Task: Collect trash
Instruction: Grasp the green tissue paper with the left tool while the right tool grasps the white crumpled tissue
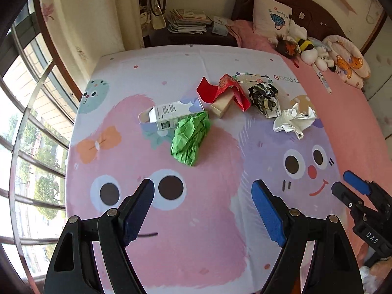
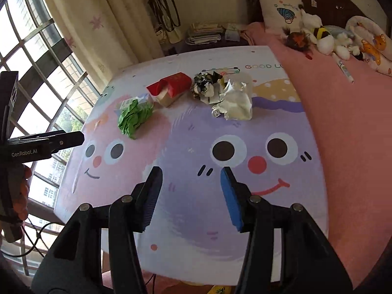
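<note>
Green crumpled paper (image 1: 190,139) lay mid-bed on cartoon blanket (image 1: 196,220), beside white carton (image 1: 171,115); light, soft, pinch anywhere. Left tool (image 1: 203,196) gaped wide, empty; right tool (image 2: 191,186) part-open, empty.

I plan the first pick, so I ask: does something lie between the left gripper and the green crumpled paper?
No. In the left wrist view only bare printed sheet lies between the open left gripper and the green crumpled paper.

Green paper wad (image 1: 190,139), red box (image 1: 224,93), pink cartoon-print sheet (image 1: 196,220).
</note>
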`<action>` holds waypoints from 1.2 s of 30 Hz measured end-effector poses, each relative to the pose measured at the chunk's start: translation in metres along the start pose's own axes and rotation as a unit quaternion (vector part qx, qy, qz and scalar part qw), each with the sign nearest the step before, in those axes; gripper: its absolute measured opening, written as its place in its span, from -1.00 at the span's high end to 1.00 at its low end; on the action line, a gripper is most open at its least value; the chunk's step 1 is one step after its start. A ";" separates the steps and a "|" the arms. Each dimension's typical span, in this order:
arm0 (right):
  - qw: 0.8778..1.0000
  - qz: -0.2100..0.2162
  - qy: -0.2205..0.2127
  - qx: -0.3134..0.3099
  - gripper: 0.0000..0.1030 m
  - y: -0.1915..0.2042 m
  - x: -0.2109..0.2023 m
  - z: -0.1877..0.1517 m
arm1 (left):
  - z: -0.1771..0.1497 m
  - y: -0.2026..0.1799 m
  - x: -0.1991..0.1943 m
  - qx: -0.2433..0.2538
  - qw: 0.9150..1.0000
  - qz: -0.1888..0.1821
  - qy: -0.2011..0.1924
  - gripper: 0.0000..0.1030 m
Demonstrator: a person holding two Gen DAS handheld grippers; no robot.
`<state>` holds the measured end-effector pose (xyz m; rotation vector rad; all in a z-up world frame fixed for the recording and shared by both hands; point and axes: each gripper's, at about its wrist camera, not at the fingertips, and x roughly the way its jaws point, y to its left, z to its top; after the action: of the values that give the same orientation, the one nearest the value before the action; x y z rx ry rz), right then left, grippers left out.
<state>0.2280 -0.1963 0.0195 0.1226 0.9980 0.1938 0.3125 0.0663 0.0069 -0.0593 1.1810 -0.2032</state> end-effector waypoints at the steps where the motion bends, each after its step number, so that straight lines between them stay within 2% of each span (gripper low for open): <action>1: 1.000 -0.015 -0.001 -0.002 -0.07 0.000 0.011 0.008 | 0.010 0.004 0.015 0.008 1.000 0.000 0.005 -0.61; 4: 0.997 -0.067 -0.011 -0.020 -0.11 0.001 0.044 0.030 | 0.031 0.011 0.063 0.033 0.999 0.007 0.028 -0.54; 7: 0.991 -0.120 -0.023 -0.048 -0.19 -0.001 0.074 0.049 | 0.039 0.016 0.104 0.039 0.998 -0.002 0.057 -0.45; 11: 0.979 -0.176 -0.016 -0.104 -0.22 -0.004 0.109 0.065 | 0.046 0.015 0.137 0.045 0.996 -0.012 0.074 -0.42; 14: 0.966 -0.203 -0.008 -0.159 -0.22 -0.003 0.127 0.070 | 0.051 0.012 0.152 0.051 0.995 -0.018 0.081 -0.41; 20: 0.949 -0.212 0.021 -0.234 -0.24 -0.001 0.162 0.082 | 0.061 0.008 0.173 0.057 0.994 -0.018 0.092 -0.41; 25: 0.935 -0.213 0.044 -0.281 -0.24 0.002 0.194 0.089 | 0.066 0.006 0.180 0.056 0.994 -0.013 0.091 -0.30; 27: 0.929 -0.214 0.049 -0.298 -0.24 0.004 0.206 0.091 | 0.065 0.008 0.179 0.055 0.994 -0.010 0.089 -0.22; 28: 0.926 -0.216 0.052 -0.305 -0.24 0.005 0.211 0.091 | 0.067 0.007 0.179 0.057 0.994 -0.007 0.088 -0.12; 29: 0.923 -0.217 0.055 -0.312 -0.24 0.006 0.216 0.091 | 0.068 0.006 0.180 0.059 0.995 -0.006 0.086 0.09; 30: 0.920 -0.221 0.059 -0.319 -0.24 0.005 0.221 0.092 | 0.069 0.006 0.180 0.061 0.995 -0.008 0.085 0.22; 33: 0.918 -0.221 0.072 -0.322 -0.23 0.002 0.233 0.093 | 0.070 -0.002 0.178 0.061 0.995 -0.014 0.082 0.29; 36: 0.930 -0.207 0.063 -0.297 0.22 -0.005 0.226 0.101 | 0.065 -0.004 0.169 0.068 0.995 -0.011 0.072 0.31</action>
<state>0.4323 -0.1538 -0.1128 -0.6597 1.0305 0.1087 0.4330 0.0267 -0.1218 0.0636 1.3067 -0.3114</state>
